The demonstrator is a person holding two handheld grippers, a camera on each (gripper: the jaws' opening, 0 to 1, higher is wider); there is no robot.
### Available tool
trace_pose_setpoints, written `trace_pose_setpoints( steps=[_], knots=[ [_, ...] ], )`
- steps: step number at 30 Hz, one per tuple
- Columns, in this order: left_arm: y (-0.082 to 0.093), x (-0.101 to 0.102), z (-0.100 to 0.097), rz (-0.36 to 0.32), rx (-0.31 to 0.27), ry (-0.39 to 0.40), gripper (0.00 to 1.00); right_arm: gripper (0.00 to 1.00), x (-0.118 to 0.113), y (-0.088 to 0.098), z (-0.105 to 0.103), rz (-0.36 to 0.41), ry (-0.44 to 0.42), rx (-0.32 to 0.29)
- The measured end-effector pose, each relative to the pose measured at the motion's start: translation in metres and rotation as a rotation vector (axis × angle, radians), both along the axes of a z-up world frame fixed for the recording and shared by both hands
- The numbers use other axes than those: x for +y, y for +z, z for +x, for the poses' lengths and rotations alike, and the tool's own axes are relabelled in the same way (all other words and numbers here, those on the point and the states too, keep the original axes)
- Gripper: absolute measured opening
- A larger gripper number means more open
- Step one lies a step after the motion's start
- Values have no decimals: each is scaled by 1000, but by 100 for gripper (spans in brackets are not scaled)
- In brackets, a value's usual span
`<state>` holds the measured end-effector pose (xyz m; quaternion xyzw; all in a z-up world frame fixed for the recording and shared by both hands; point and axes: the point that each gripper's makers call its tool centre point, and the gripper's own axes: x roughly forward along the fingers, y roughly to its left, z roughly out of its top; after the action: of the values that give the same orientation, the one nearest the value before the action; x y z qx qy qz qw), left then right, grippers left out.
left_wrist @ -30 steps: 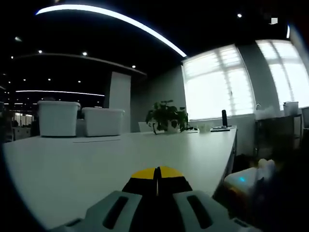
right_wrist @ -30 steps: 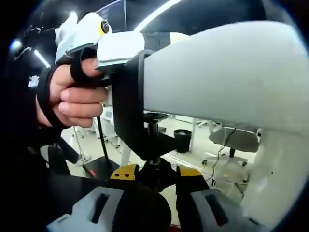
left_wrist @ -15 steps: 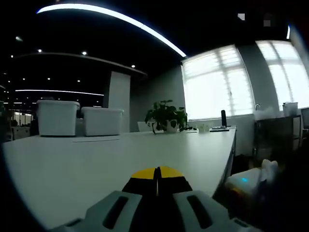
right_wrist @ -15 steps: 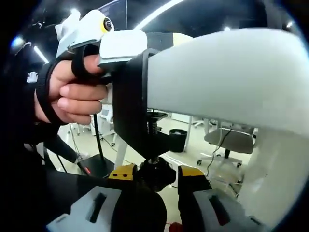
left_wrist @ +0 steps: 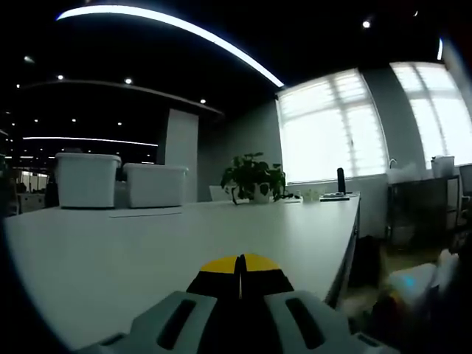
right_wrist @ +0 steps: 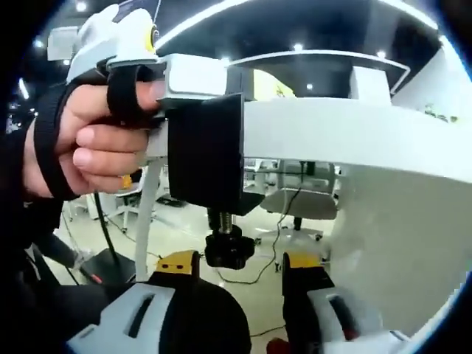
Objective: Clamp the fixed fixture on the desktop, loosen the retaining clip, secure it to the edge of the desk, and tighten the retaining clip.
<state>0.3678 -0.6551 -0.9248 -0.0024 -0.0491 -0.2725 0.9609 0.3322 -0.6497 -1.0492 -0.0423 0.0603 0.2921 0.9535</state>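
In the left gripper view, left hand-held gripper [left_wrist: 239, 267] low over the white table [left_wrist: 147, 251], its yellow-tipped jaws pressed together and clenched, with nothing seen between them. Far on the left, two white bins [left_wrist: 122, 181] standing side by side on the table; further right, a potted plant [left_wrist: 254, 177] near the far edge, and a dark upright object [left_wrist: 342, 180] beyond it, in front of the bright windows [left_wrist: 335, 129]. A long curved ceiling light [left_wrist: 177, 29] overhead. In the right gripper view, seen from below the table [right_wrist: 354, 136]: black fixed fixture [right_wrist: 206, 151] sitting over the edge of the table, its body hanging down the near side and below the underside. Threaded screw coming down from the fixture, ending in the black retaining clip [right_wrist: 228, 249], a round knob. Right hand-held gripper [right_wrist: 240, 264] released, one yellow-tipped jaw at each side of the knob, with a gap on both sides and no contact visible. On the left, a person's hand [right_wrist: 85, 144] in a black strap, gripping the white handle of the left hand-held gripper, which lies on the top of the fixture. Below and further away, an office chair [right_wrist: 299, 203] and cables [right_wrist: 273, 254] on the floor.
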Motion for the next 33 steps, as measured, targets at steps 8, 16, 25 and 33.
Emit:
trace_pose_setpoints(
  steps=[8, 16, 25, 33],
  knots=[
    [1, 0, -1, 3, -6, 0, 1, 52, 8, 2, 5, 31, -183, 13],
    [1, 0, -1, 4, -9, -1, 1, 49, 9, -1, 15, 23, -203, 24],
    [1, 0, -2, 5, -11, -1, 1, 27, 15, 0, 14, 18, -200, 16],
    [1, 0, -3, 6, -13, -1, 1, 26, 16, 0, 14, 27, -191, 17]
  ],
)
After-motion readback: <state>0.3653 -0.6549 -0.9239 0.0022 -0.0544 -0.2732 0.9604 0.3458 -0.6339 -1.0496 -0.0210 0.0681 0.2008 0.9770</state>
